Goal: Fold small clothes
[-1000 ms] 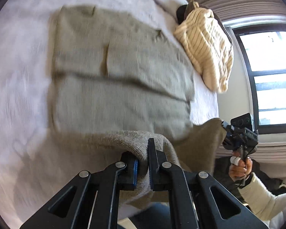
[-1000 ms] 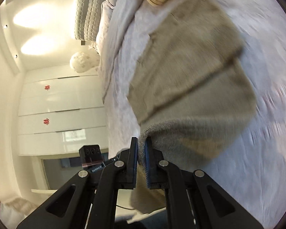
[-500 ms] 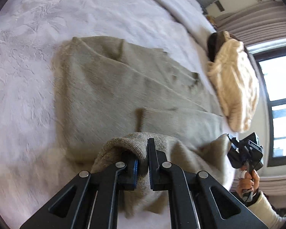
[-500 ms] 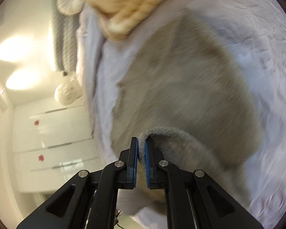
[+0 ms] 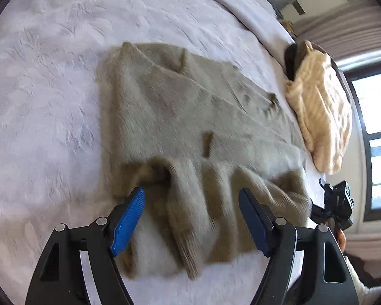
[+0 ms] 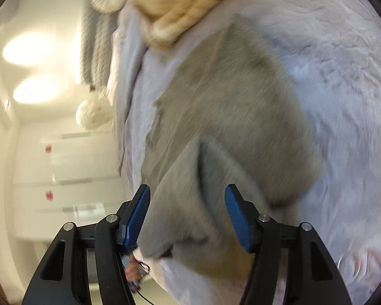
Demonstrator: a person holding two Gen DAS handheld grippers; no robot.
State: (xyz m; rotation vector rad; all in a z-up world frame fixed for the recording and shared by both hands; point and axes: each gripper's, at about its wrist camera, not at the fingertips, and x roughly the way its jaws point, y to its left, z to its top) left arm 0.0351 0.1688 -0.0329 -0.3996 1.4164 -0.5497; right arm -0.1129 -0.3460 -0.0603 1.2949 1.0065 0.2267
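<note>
One taupe sweater (image 5: 180, 117) on the bed (image 5: 50, 76) — two grippers, left (image 5: 191, 218) and right (image 6: 188, 216), both wide, empty.

sweater (image 6: 231, 117): right wrist view motion-blurred; knit texture and fold edges smeared, layers not separable
sweater near hem (image 5: 205, 218): partly behind the left gripper (image 5: 191, 217) fingers; lowest part soft with blur
right gripper (image 5: 336, 208): in the left wrist view small at the frame's right edge, finger gap not readable; holding hand mostly cut off
cream knit (image 6: 180, 2): cut off by the top edge in the right wrist view, blurred; full shape unknown
dark item (image 5: 293, 58): mostly hidden beneath the cream knit, identity unclear
red marks on cupboard (image 6: 48, 148): too small and blurred to read
bed cover (image 5: 50, 101): extent cut off by the fisheye rim
</note>
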